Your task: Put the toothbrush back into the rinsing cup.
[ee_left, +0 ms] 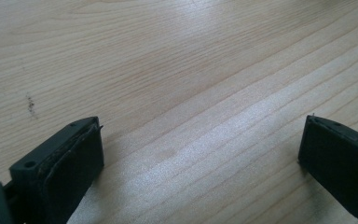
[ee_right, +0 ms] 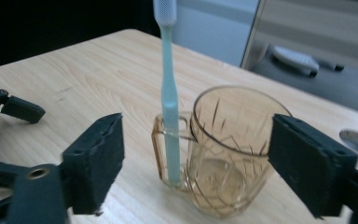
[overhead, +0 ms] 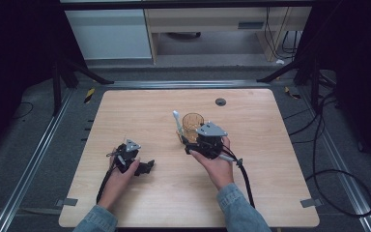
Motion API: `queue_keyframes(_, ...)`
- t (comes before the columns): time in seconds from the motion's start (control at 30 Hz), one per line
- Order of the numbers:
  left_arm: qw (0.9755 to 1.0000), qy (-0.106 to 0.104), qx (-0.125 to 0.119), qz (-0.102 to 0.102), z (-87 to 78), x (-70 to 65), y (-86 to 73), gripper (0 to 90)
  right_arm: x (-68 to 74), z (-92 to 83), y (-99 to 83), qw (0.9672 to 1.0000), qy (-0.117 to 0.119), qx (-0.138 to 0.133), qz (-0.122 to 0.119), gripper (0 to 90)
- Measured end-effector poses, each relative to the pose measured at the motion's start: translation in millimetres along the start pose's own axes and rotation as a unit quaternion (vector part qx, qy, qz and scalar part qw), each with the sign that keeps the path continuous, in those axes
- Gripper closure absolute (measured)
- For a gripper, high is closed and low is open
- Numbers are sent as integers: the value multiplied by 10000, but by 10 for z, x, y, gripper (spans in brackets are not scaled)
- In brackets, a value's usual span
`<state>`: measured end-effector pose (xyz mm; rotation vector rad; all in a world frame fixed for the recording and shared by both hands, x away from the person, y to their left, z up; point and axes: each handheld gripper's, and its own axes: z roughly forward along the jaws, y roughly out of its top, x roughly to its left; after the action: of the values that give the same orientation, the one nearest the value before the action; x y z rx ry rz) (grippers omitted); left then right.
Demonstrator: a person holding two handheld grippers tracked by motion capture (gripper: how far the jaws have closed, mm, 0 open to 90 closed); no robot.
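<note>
Right claw (ee_right: 193, 158) spread wide, pads clear of amber glass mug (ee_right: 228, 154) at frame centre; mint toothbrush (ee_right: 168, 93) stands upright through mug handle, so it stays propped unaided. Left claw (ee_left: 200, 154) gapes over bare wooden table (ee_left: 177, 70), parked, holding nothing.

denim sleeves (overhead: 239, 208); black grippers with flat black jaws, grey three-cornered plates, black cables.
</note>
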<state>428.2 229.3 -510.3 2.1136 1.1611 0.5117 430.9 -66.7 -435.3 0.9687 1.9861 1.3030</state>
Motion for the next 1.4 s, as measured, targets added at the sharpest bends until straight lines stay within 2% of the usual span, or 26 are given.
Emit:
queue_keyframes(0.2, 10000, 0, 6, 6, -1, 0, 0, 0, -121, -111, -21, 9995, -103, 284, 14, 95)
queue_keyframes(0.47, 10000, 2, -1, -3, 0, -1, 0, 0, -391, -299, -139, 9970, -300, 720, -21, 60)
queue_keyframes(0.53, 10000, 3, 0, -4, 0, -2, 0, 0, -452, -345, -183, 9961, -288, 835, -52, 59)
queue_keyframes(0.63, 10000, 3, -1, -4, 0, -2, 0, 0, -542, -408, -261, 9946, -303, 994, 10, 57)
queue_keyframes(0.77, 10000, 3, -1, -2, 0, -2, 0, 0, -653, -483, -349, 9936, -287, 1071, 215, 57)
queue_keyframes(1.0, 10000, 4, -3, -7, 0, -2, 0, 0, -809, -549, -528, 9894, -310, 1362, 393, 61)
queue_keyframes(1.13, 10000, 8, 5, -2, -1, -2, 0, 0, -877, -560, -626, 9867, -297, 1483, 588, 65)
queue_keyframes(1.4, 10000, 5, 1, -3, -1, -2, 0, 0, -979, -569, -817, 9805, -291, 1832, 649, 69)
